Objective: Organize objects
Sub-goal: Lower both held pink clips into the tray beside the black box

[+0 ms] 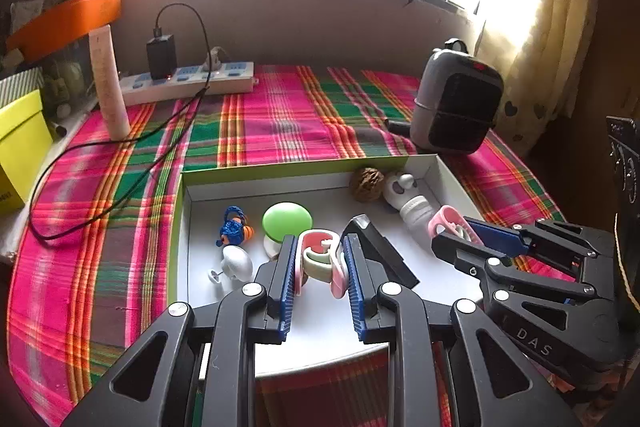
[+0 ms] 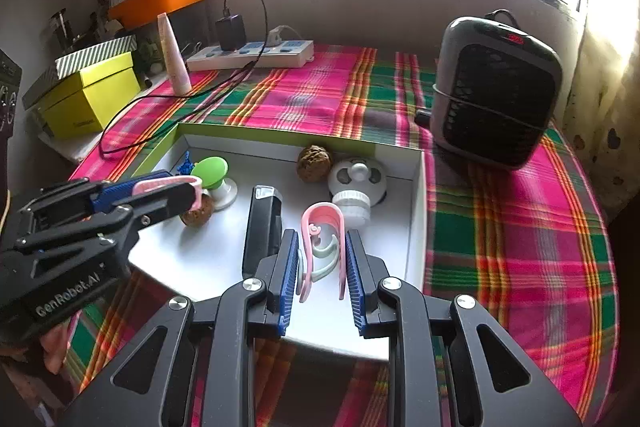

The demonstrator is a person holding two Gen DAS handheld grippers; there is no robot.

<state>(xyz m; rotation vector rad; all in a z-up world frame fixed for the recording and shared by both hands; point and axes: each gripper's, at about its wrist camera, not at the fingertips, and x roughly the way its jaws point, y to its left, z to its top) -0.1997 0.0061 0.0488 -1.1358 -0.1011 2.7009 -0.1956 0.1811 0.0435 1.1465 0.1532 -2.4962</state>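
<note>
An open white box with a green rim (image 1: 280, 173) (image 2: 280, 133) lies on the plaid cloth. Inside are a walnut (image 1: 367, 184), a small white fan (image 2: 357, 183), a green mushroom-shaped item (image 1: 286, 221), a blue crochet toy (image 1: 234, 227), a small white item (image 1: 236, 263) and a black block (image 2: 264, 223). My left gripper (image 1: 320, 241) (image 2: 192, 193) is shut on a pink, white and green clip (image 1: 318, 251) over the box's near left. My right gripper (image 2: 322, 235) (image 1: 456, 233) is shut on a pink clip (image 2: 326, 217) over the near right.
A grey heater (image 2: 496, 87) stands at the back right beside the box. A power strip (image 1: 192, 79) with a black charger and a trailing cable lies at the back left, next to a pale tube (image 1: 108, 83). A yellow box (image 2: 88, 95) sits at the far left.
</note>
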